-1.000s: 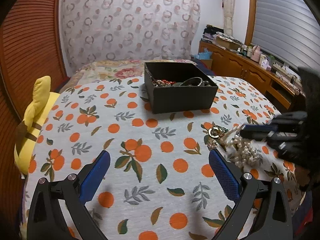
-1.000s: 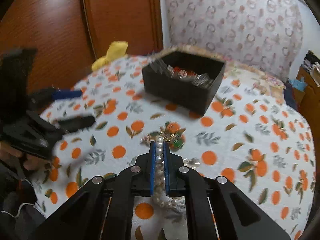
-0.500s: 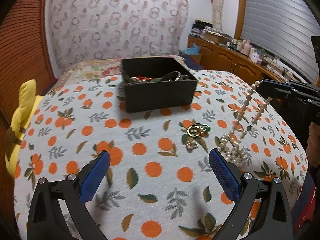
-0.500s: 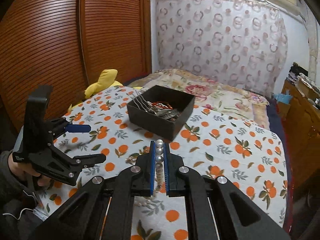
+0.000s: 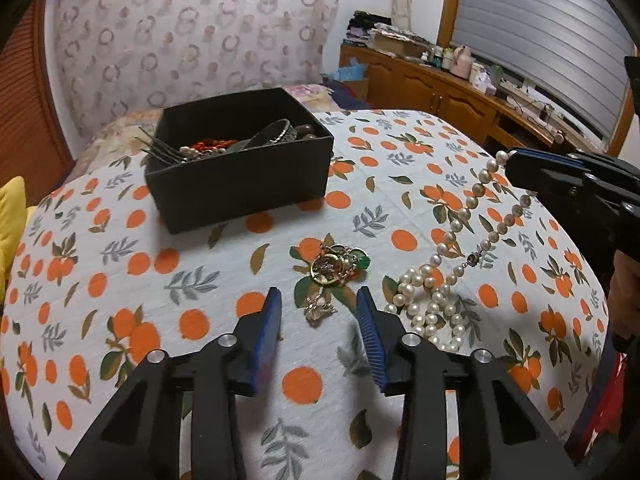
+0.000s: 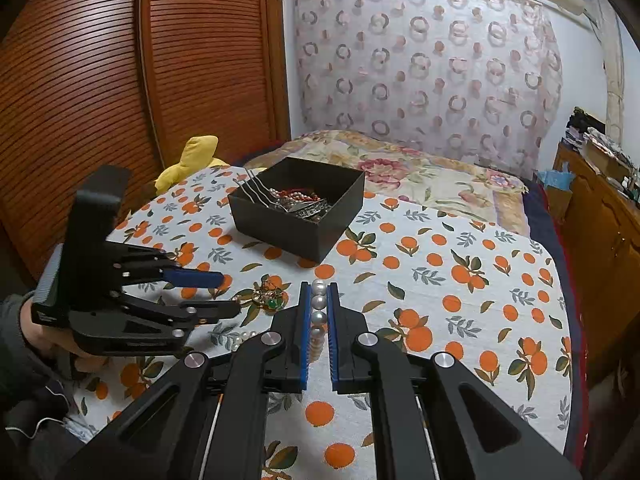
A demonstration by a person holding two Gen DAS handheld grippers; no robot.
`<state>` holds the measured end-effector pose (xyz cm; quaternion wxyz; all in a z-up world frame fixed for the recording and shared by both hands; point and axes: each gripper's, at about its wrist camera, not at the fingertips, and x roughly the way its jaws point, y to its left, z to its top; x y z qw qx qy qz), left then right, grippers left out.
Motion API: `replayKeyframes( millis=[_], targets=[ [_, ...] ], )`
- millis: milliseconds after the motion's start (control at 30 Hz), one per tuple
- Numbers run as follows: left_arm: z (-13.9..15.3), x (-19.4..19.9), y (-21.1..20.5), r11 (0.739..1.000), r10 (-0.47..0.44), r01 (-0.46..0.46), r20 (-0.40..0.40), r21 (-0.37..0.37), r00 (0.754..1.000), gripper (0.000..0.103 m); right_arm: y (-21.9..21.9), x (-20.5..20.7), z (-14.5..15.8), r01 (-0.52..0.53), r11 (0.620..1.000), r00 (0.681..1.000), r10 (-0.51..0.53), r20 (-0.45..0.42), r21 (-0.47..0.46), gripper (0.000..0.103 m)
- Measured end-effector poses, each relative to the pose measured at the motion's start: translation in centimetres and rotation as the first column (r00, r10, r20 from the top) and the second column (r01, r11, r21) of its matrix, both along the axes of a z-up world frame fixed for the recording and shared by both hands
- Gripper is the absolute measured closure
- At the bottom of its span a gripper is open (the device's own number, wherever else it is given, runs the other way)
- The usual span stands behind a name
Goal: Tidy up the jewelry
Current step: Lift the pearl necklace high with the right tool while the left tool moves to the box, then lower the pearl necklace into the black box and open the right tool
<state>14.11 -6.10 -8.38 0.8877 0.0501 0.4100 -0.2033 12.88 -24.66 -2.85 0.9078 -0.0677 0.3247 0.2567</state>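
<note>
The surface wears a soft cloth printed with oranges and leaves. At 11 o'clock stands a matte black rectangular box with tangled jewelry inside. The right gripper pinches a round, glossy pearl necklace, partly lifted at 2 o'clock. The left gripper is closing, empty, around small gold trinkets.

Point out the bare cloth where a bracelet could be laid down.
Free: the cloth left of the black box, toward the yellow cushion, and the near stretch left of the left claw. Crowded: around the gold trinkets and pearl necklace, which the right claw grips.
</note>
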Motion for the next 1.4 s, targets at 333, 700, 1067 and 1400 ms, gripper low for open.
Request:
replayKeyframes(
  millis=[333,700,1067,1400],
  targets=[
    [-0.3,0.1,-0.3,1.000,-0.013,0.013,-0.002,-0.008,1.000,0.094,0.7,-0.1,0.8,-0.013,1.000,1.000,0.013,0.012,-0.003,0.094],
    [3.1,-0.1,1.8,0.997,0.017,-0.013,0.057,-0.071,0.998,0.096,2.0,0.6,4.1,-0.035,0.999,0.997,0.033,0.075,0.026,0.094],
    [7.0,1.0,3.4,0.997,0.054,-0.046,0.141,-0.065,0.989,0.096,3.1,2.3,9.0,-0.045,0.997,0.987,0.034,0.160,0.068,0.094],
    [8.7,3.0,4.6,0.994,0.095,-0.086,0.170,-0.061,0.981,0.096,4.2,4.7,11.5,-0.034,0.997,0.980,0.020,0.196,0.069,0.094]
  ],
)
